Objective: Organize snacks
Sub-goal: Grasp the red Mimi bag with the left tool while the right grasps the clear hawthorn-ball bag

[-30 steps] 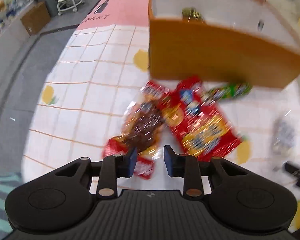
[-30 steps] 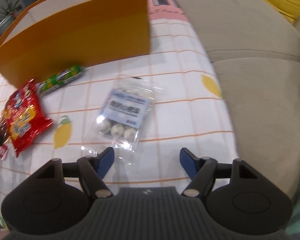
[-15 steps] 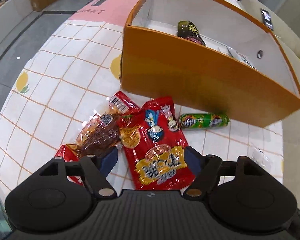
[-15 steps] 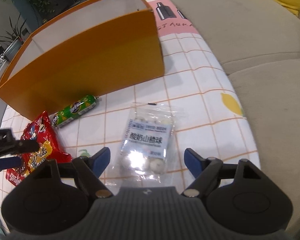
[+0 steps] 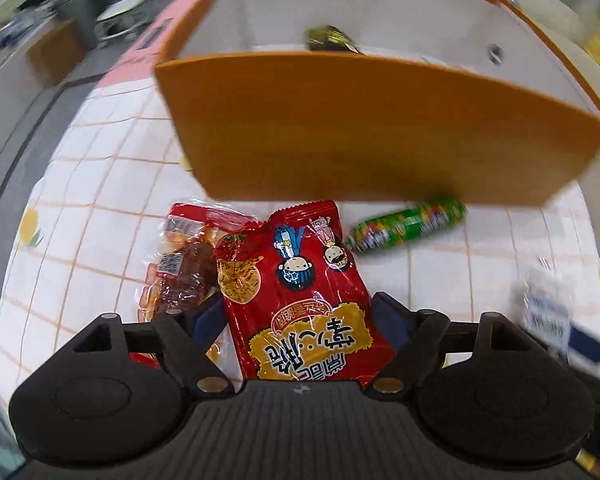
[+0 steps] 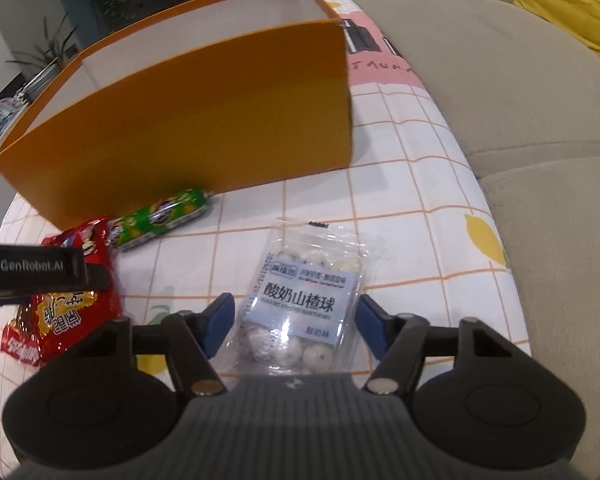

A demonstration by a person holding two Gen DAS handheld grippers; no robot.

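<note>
**Both grippers poised over snacks, neither grasped yet**

You are at the pick-up step. Your left gripper (image 5: 300, 322) is opening wide, straddling the red noodle-snack bag (image 5: 304, 300) without pinching it. Your right gripper (image 6: 296, 326) is closing around the clear yogurt hawthorn ball pouch (image 6: 304, 300), pads not yet touching. Next, clamp, lift and carry both beyond the jaws into the orange box (image 5: 380, 132).

left gripper (image 5: 299, 317): black, blue pads | right gripper (image 6: 296, 325): same

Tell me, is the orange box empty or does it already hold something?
Not empty. In the left wrist view, a dark snack packet lies inside the open-topped orange box, against its white back wall. Its remaining contents cannot be seen.
</note>
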